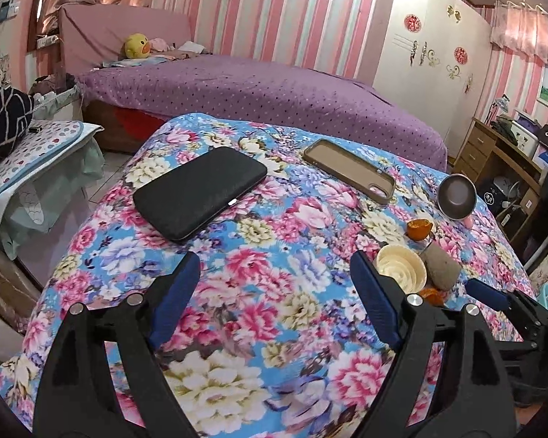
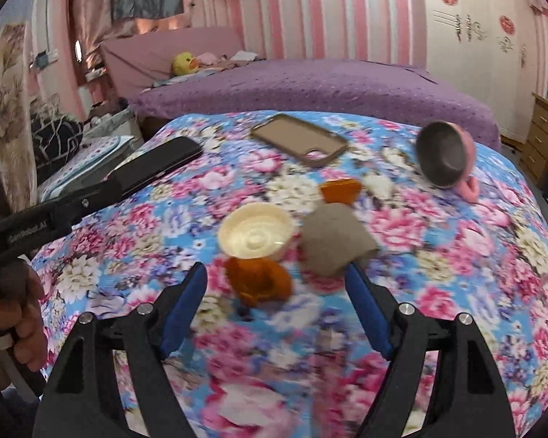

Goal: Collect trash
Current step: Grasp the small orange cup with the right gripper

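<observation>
On a floral tablecloth (image 2: 456, 255), the right gripper (image 2: 276, 284) hangs spread wide and empty over an orange peel (image 2: 257, 281), beside a cream cup (image 2: 255, 235); the left gripper (image 1: 274, 277) gapes likewise, holding nothing.

Home bedroom: purple bed (image 1: 237, 87), wardrobe (image 1: 431, 47), pink striped wallpaper (image 1: 259, 25).

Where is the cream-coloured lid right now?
In the right wrist view the cream-coloured lid lies centre-frame on the floral cloth, between the near orange peel and the cardboard tube.
</observation>
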`<state>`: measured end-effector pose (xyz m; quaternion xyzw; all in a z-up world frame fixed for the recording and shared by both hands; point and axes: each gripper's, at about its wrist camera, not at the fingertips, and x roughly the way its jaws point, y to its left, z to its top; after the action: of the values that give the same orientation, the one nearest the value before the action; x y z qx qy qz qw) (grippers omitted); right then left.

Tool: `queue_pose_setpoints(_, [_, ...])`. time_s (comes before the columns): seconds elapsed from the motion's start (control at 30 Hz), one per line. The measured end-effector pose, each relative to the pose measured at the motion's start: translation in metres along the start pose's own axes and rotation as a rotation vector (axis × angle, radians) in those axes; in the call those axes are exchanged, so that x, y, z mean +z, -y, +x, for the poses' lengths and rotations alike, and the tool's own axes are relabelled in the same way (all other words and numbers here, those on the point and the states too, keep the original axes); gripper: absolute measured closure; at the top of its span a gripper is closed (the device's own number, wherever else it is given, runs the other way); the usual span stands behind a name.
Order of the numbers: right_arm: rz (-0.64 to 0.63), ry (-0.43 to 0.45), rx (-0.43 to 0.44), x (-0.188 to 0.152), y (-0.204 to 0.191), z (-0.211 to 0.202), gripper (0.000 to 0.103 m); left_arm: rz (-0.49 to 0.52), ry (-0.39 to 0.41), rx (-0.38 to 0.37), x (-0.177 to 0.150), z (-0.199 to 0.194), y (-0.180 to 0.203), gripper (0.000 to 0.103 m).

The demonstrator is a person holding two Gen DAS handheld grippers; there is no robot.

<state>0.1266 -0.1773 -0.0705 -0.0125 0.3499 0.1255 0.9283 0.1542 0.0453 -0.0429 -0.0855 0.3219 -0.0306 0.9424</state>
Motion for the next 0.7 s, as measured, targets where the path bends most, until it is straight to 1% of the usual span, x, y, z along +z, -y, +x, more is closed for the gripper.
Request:
queue_pose_setpoints(0.07, [-0.007,-0.04,-0.011,0.001,-0.004,0.01,0.048,0.001,-0.004,-0.002,-0.002,-0.002,-0.005,0.021])
queue_pose_setpoints(0.13, [-0.007,-0.085,0.0,0.001,-0.005,0.021,0.057,0.005,-0.009,-0.01,-0.003,-0.004,-0.008,0.021])
queue_pose_setpoints(0.2, [-0.006,-0.117,0.0,0.001,-0.006,0.029,0.059,0.013,-0.016,-0.025,-0.005,-0.005,-0.009,0.021])
queue_pose_setpoints(0.23, [-0.004,-0.124,0.003,0.001,-0.006,0.032,0.065,0.021,-0.02,-0.027,-0.006,-0.004,-0.009,0.021])
queue_pose_setpoints(0.33, [0.015,-0.097,0.019,0.0,-0.002,0.026,0.073,0.038,-0.032,-0.033,-0.008,-0.002,-0.006,0.021])
queue_pose_setpoints(0.43, [0.043,-0.014,0.013,0.003,0.006,0.005,0.073,0.036,-0.046,-0.075,-0.01,0.001,0.0,0.021])
queue_pose_setpoints(0.47, [0.054,0.02,0.0,0.005,0.01,-0.004,0.073,0.044,-0.052,-0.089,-0.01,0.003,0.005,0.021])
queue_pose_setpoints(0.53, [0.073,0.058,-0.007,0.009,0.019,-0.014,0.073,0.073,-0.069,-0.114,-0.012,0.008,0.018,0.018])
queue_pose_setpoints(0.6, [0.091,0.076,-0.023,0.011,0.032,-0.021,0.073,0.116,-0.085,-0.134,-0.015,0.015,0.038,0.017])
queue_pose_setpoints(0.7, [0.135,0.082,-0.041,0.011,0.055,-0.027,0.073,0.168,-0.119,-0.146,-0.019,0.03,0.064,0.016])
